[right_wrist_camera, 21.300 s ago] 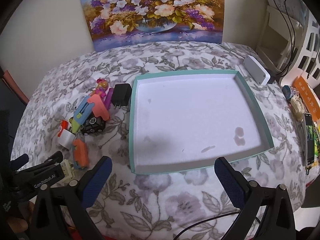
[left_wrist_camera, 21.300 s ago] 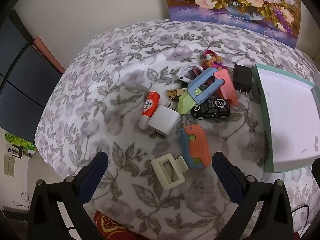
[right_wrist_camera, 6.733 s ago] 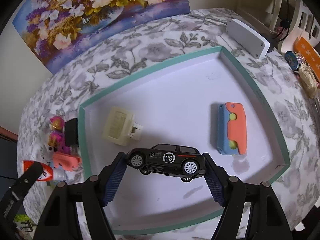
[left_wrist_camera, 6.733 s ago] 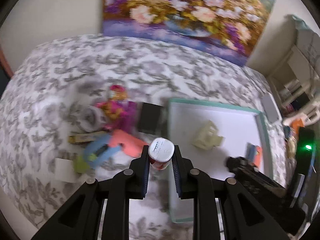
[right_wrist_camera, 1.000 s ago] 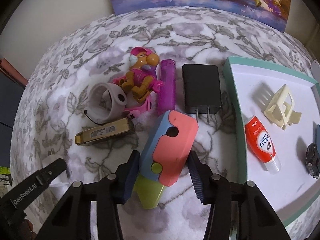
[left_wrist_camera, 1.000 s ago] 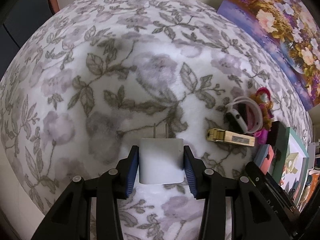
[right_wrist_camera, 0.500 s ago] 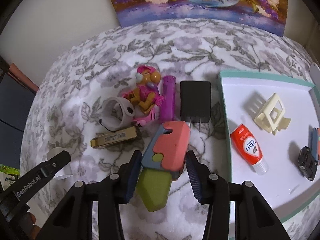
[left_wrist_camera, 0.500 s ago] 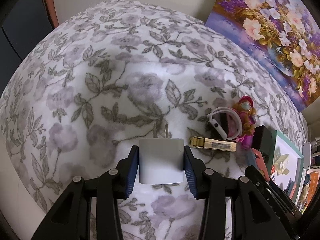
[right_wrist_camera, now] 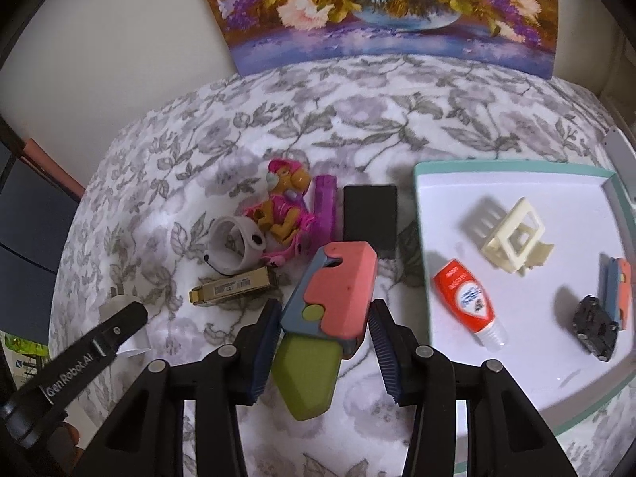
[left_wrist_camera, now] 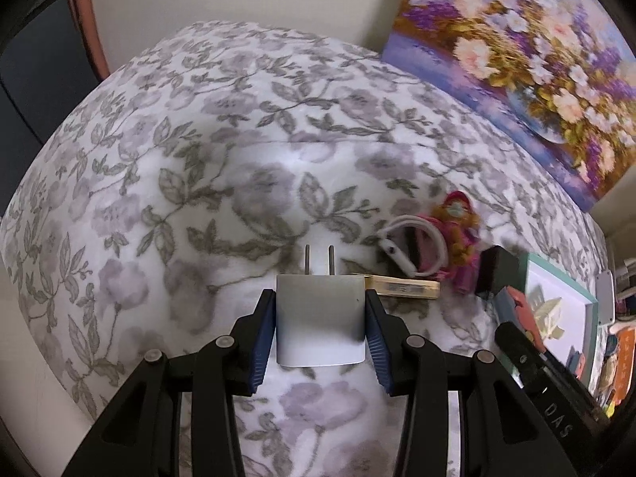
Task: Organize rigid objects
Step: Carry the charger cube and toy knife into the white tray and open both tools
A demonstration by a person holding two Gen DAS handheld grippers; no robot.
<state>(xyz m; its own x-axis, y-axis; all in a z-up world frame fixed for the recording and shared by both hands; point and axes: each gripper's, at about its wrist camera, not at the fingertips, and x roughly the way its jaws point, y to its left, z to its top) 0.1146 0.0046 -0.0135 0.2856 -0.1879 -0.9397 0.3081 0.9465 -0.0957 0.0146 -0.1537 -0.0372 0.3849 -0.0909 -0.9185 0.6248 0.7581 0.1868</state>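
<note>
The floral-patterned cloth [right_wrist_camera: 357, 127] fills both views. At the right of the right wrist view, the teal-rimmed white tray [right_wrist_camera: 516, 167] is seen. The pink, blue and green plastic toy [right_wrist_camera: 330, 310] is clamped at lower centre by the right gripper [right_wrist_camera: 322, 334]. The white square plug charger [left_wrist_camera: 320, 320] is pinched at lower centre by the left gripper [left_wrist_camera: 320, 328].
</note>
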